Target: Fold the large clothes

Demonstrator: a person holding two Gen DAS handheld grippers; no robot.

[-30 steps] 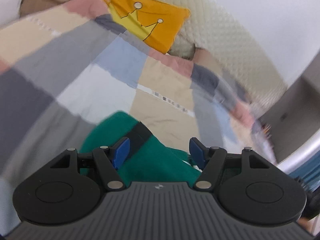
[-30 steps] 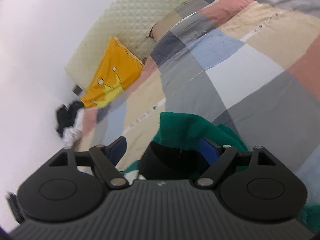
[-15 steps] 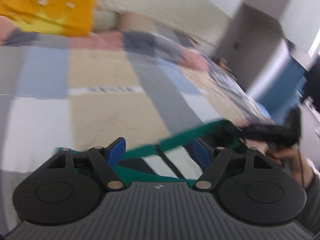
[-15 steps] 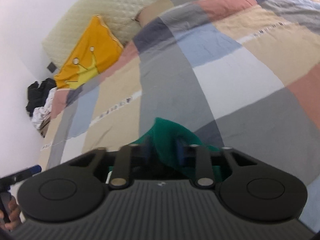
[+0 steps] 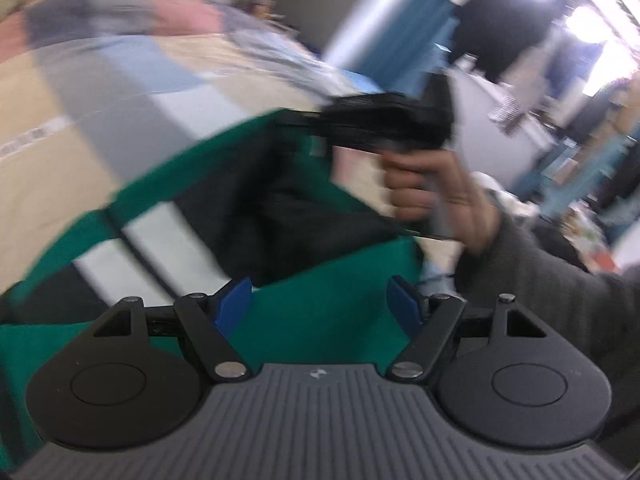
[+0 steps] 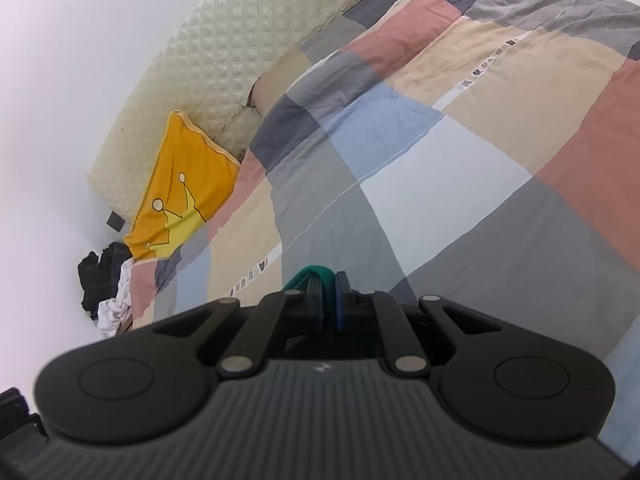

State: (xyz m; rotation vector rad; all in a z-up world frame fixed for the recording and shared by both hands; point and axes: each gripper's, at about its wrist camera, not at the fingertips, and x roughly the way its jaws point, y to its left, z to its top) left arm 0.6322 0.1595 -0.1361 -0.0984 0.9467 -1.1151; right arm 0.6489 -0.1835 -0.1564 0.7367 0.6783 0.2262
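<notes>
I see the green garment with black and white panels lifted off the patchwork bed, stretched across my blurred left view; one green edge is bunched up, apparently a hem or collar.

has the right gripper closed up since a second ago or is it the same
Yes. The right gripper has shut on the green garment; a second ago its fingers stood wide apart around it. Against the yellow cushion, the view has shifted only a little.
</notes>
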